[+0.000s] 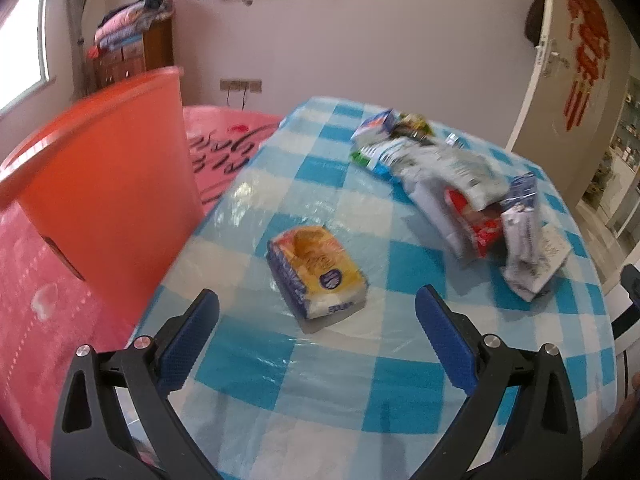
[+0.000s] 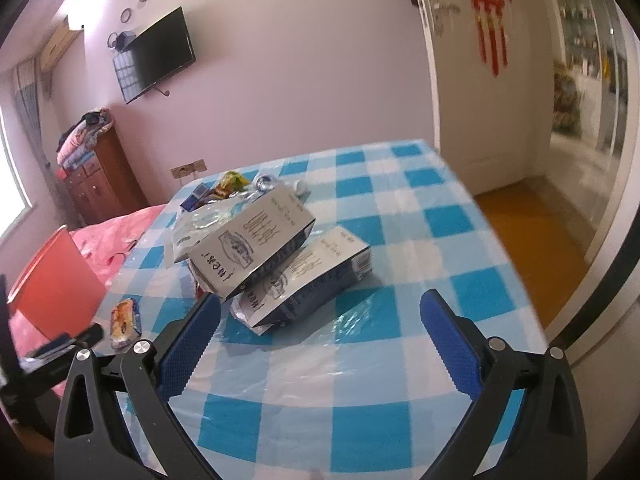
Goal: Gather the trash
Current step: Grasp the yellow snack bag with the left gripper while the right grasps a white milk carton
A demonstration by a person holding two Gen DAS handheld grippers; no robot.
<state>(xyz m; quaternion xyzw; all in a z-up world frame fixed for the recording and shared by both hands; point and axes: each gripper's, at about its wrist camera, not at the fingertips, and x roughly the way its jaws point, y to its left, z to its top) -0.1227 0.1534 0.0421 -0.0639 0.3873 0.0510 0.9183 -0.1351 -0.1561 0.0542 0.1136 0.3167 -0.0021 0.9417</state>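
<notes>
Both our grippers hang over the table [image 1: 256, 364] with nothing held: our left gripper [image 1: 317, 309] has its blue pads spread wide, and our right gripper [image 2: 320, 312] is spread just as wide. Just beyond our left pads lies a yellow packet [image 1: 318, 270]. Past our right pads we see two silver cartons [image 2: 276, 256] stacked amid a heap of wrappers [image 1: 448, 176]. Off the table's left edge stands an orange bin [image 1: 108, 184].

Both the left gripper [image 1: 317, 309] and right gripper [image 2: 320, 312] had black triangular-cutout arms, silver round screws, and blue dimpled pads [image 1: 188, 344].
</notes>
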